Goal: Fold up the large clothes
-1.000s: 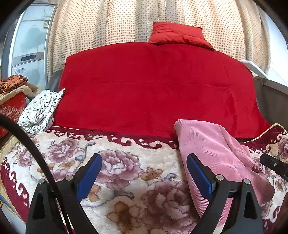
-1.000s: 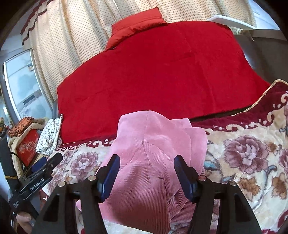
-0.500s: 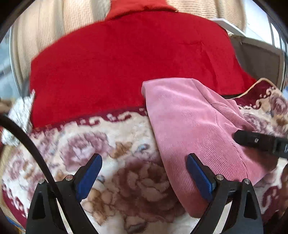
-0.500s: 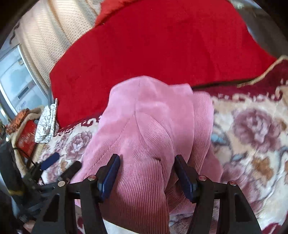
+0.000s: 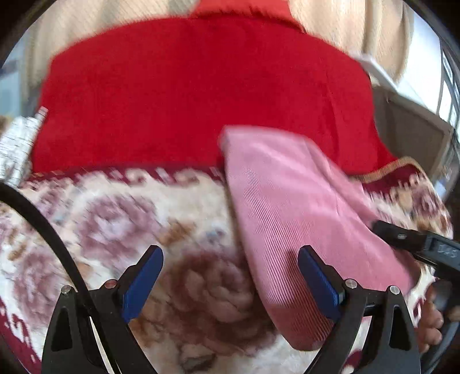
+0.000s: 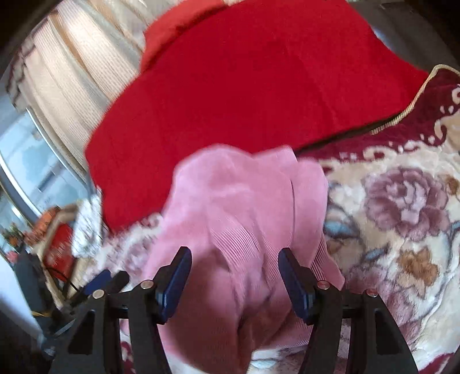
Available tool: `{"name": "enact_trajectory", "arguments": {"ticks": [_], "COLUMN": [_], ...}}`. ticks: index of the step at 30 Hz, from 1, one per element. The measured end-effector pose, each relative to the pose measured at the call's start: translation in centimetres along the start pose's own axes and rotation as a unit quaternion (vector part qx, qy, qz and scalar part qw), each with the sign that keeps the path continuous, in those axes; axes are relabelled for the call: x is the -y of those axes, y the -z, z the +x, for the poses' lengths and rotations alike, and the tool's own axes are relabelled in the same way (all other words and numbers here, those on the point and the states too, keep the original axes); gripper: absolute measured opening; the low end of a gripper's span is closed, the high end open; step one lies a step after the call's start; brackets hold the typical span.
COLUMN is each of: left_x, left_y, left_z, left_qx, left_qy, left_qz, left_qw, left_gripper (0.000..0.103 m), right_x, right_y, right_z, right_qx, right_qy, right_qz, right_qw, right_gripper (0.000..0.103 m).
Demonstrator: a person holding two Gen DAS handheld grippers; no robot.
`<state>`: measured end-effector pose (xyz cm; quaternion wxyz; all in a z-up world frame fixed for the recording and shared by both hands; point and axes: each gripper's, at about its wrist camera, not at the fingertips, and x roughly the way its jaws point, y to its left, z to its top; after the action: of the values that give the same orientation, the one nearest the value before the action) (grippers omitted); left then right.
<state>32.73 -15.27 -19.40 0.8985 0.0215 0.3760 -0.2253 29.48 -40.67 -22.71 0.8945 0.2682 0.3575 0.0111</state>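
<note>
A pink corduroy garment [image 5: 290, 207] lies bunched on the floral blanket [image 5: 120, 218], its far end against the red seat back. My left gripper [image 5: 230, 284] is open and empty, low over the blanket, with its right finger over the garment's near left edge. My right gripper [image 6: 234, 279] is open, close above the middle of the pink garment [image 6: 238, 207], fingers either side of a ridge of cloth without closing on it. The right gripper's body also shows in the left wrist view [image 5: 414, 241].
A red cover [image 5: 201, 95] drapes the sofa back, with a red pillow [image 6: 184, 26] on top and dotted curtains behind. A black-and-white patterned cloth [image 5: 17, 143] lies at the far left. A red box [image 6: 57, 247] stands beside the sofa.
Both grippers have moved forward and down toward the pink garment, so it fills more of each view. Both stayed open. The garment has not visibly moved.
</note>
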Motion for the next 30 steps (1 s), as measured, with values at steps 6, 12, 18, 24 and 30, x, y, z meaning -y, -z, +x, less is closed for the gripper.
{"name": "enact_trajectory", "arguments": {"ticks": [6,12,18,24,30], "left_x": [0.7,1.5,1.5,0.8,0.8], "left_y": [0.2,0.2,0.1,0.2,0.3], "left_z": [0.3,-0.6,-1.7,0.1,-0.1], "left_qx": [0.004,0.036,0.069,0.023,0.027], "left_qy": [-0.01,-0.052,-0.076,-0.066,-0.07], "left_qz": [0.007,0.033,0.032,0.022,0.018], "left_qw": [0.9999,0.9975,0.9942,0.9973,0.997], "left_gripper": [0.095,0.095,0.095,0.095,0.095], "right_x": [0.6,0.5,0.1,3.4,2.4], "right_y": [0.1,-1.0,-4.0,-3.1,-3.1], "right_z": [0.8,-1.7,-2.1,4.7,2.5], "right_qx": [-0.024,0.035,0.072,-0.057,-0.018], "right_qy": [0.0,-0.002,0.007,0.049,0.059], "right_qz": [0.01,0.0,-0.001,0.042,0.016], "right_qw": [1.0,0.999,0.997,0.996,0.998], "right_gripper": [0.066,0.066,0.066,0.061,0.061]}}
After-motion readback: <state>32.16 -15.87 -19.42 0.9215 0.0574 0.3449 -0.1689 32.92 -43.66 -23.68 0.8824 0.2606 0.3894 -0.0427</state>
